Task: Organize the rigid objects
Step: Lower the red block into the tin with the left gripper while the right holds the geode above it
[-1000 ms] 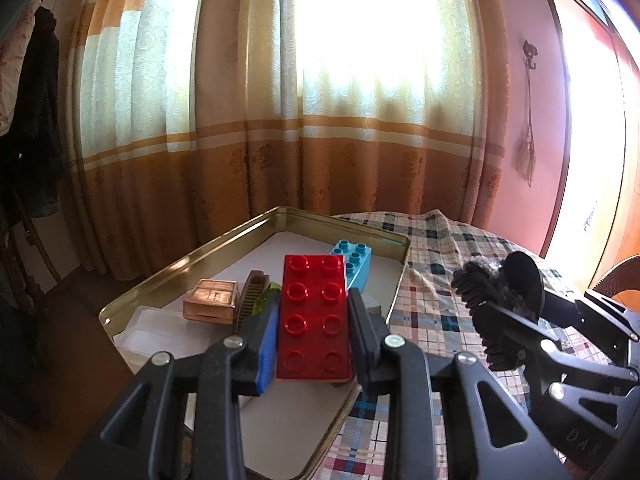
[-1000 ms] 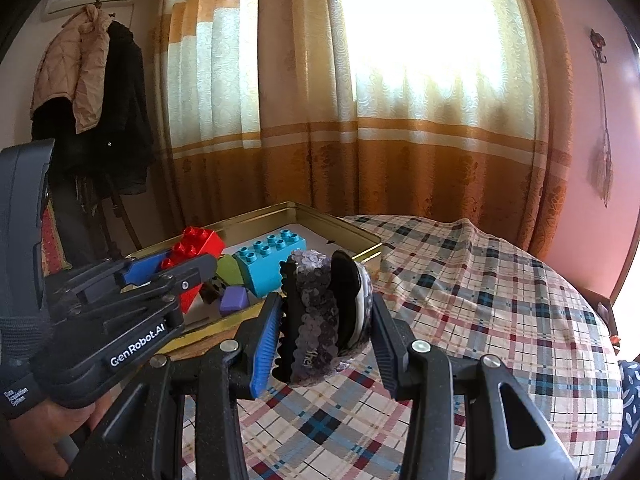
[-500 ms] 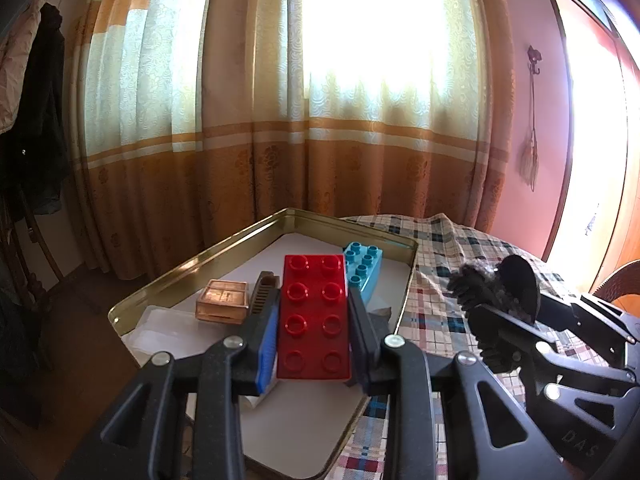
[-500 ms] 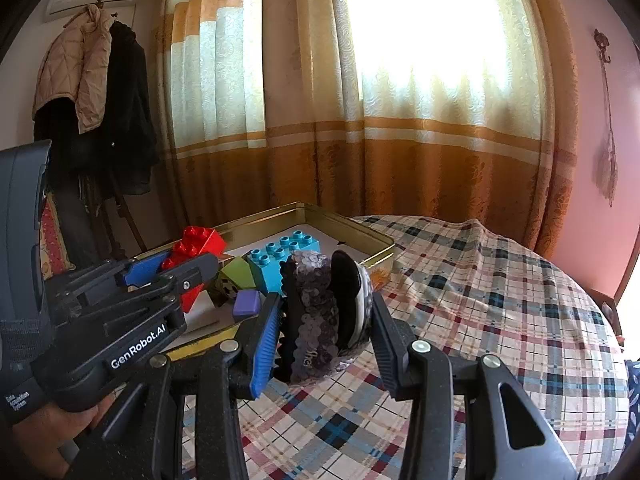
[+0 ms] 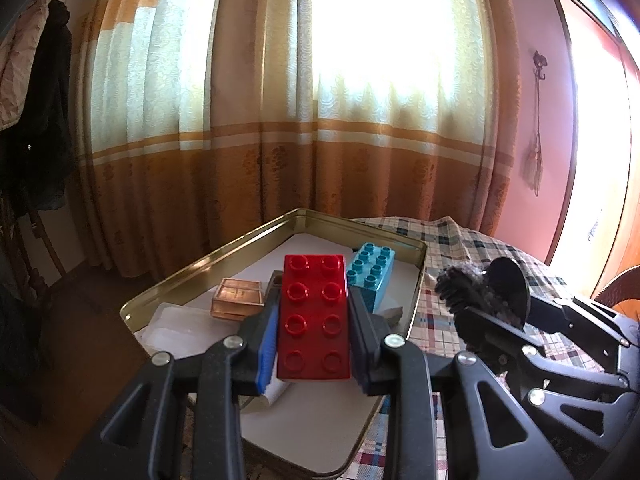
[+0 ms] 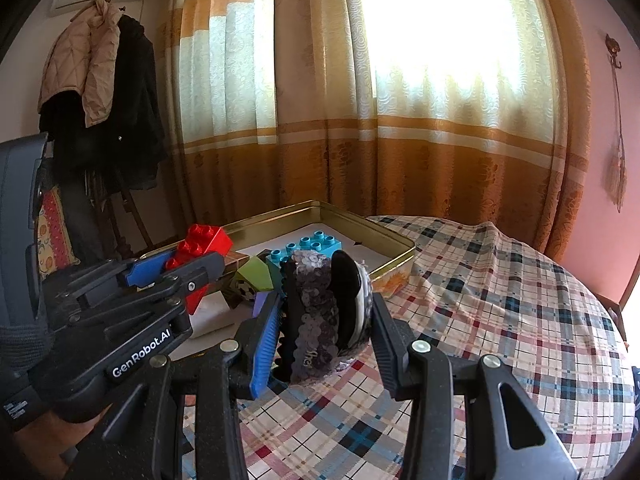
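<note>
The left gripper (image 5: 314, 332) has its jaws pinching a red block (image 5: 315, 316) above the gold tray (image 5: 256, 236). The right gripper (image 6: 324, 328) pinches a sparkly hair clip (image 6: 320, 312) (purple and black). A blue block (image 5: 370, 276) sits at one o'clock.

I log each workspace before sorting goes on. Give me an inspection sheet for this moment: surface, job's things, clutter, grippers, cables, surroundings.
Surface: round table under a plaid cloth; gold tin tray at its edge, white liner inside.
Job's things: red brick held above the tray; blue brick and copper box in the tray; sequined hair clip held over the cloth.
Clutter: green and purple pieces in the tray; kind unclear.
Grippers: left gripper shut on the red brick; right gripper shut on the hair clip.
Cables: nothing seen.
Surroundings: orange curtains, hung coats, pink wall.
</note>
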Demonstrator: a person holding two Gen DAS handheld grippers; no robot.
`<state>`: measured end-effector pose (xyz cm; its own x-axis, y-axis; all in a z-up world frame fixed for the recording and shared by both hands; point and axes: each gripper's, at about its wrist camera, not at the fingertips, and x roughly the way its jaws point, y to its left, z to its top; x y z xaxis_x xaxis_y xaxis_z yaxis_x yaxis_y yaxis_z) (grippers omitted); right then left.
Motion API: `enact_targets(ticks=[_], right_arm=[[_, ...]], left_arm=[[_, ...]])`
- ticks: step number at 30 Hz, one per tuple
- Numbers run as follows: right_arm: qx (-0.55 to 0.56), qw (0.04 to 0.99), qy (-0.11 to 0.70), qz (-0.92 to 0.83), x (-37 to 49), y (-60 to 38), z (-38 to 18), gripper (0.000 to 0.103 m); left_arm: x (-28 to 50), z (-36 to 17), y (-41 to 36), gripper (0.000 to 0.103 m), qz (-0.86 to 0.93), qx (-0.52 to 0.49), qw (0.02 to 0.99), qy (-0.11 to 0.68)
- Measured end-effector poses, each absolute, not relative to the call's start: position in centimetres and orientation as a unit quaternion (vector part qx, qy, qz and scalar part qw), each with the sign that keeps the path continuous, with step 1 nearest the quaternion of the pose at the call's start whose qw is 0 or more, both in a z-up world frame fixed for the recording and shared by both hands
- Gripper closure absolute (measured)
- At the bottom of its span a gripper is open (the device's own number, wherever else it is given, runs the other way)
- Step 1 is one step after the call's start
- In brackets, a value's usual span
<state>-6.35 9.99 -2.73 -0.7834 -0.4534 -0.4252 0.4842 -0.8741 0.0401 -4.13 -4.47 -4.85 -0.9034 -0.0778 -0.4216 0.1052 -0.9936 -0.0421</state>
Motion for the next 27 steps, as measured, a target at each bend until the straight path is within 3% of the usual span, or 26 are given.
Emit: enact_targets(ticks=[27], right_arm=[[0.22,0.253,0.036,-0.941,-6.8,9.4,-2.8,0.057]], left_arm=[[-4.2,-4.9,-5.6,0.072,-0.975,0.215,0.051,0.038]])
